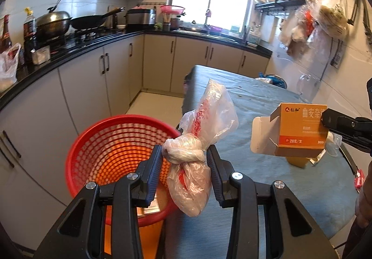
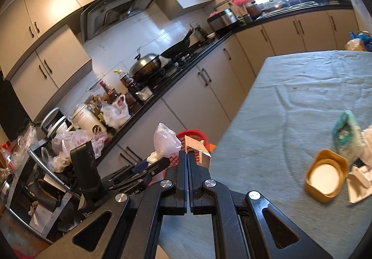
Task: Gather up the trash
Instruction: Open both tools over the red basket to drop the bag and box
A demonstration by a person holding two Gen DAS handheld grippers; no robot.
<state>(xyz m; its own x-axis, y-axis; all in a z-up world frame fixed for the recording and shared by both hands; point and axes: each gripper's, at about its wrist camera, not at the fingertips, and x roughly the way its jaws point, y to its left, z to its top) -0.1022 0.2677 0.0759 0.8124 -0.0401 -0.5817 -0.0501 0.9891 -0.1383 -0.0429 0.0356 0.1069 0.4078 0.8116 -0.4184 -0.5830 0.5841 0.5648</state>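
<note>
Your left gripper point(image 1: 183, 156) clamps the knotted plastic bag point(image 1: 197, 142) at the table point(image 1: 255, 101) edge, with the red basket point(image 1: 111, 142) open at its 9 o'clock. Your right gripper point(image 2: 187, 154), clenched, pinches the orange carton point(image 2: 196, 148) by its flap. Bare table spreads toward 1 o'clock; a gold lid point(image 2: 325, 177) lies at 3 o'clock.

Both wrist views face the counter point(image 1: 69, 50) (shared, seemingly) closely.
</note>
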